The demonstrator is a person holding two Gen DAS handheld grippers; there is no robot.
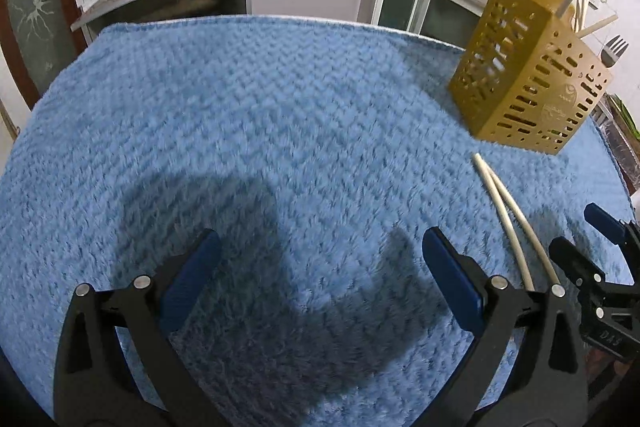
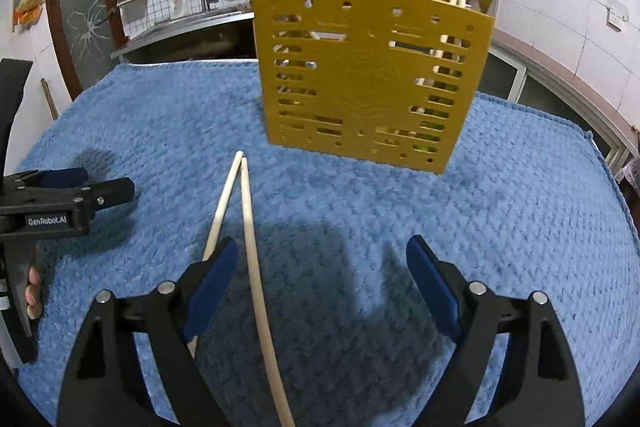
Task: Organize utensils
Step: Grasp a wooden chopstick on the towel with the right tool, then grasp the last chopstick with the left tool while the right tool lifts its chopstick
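The table point(image 2: 520, 207) is covered by a blue plush cloth point(image 1: 260, 115), on which everything rests. Toward its far side a yellow slotted utensil holder point(image 2: 372, 75) stands upright, already stocked with several chopsticks, a fork point(image 1: 614, 49) and other handles.

Between the holder and the tools, two loose chopsticks point(image 2: 248, 227) lie flat on the cloth, their far tips touching just short of the holder's base and their near ends spreading apart. The right tongs point(image 2: 322, 279) are held spread wide and empty, angled down over the pair; one stick runs inside the gap and the other passes under the left pad. The left tongs point(image 1: 320, 267) are likewise spread and empty over bare cloth, well to the side of the sticks.

The step in hand is judged to be the pickup of the chopsticks. It would best be done where the sticks lie closest together, so that both are caught in one pinch. The pads should be lowered until the pile is pressed, since thin sticks sink into plush. A grip near the middle is advised, so that the pair can be tipped upright and dropped into a holder compartment.
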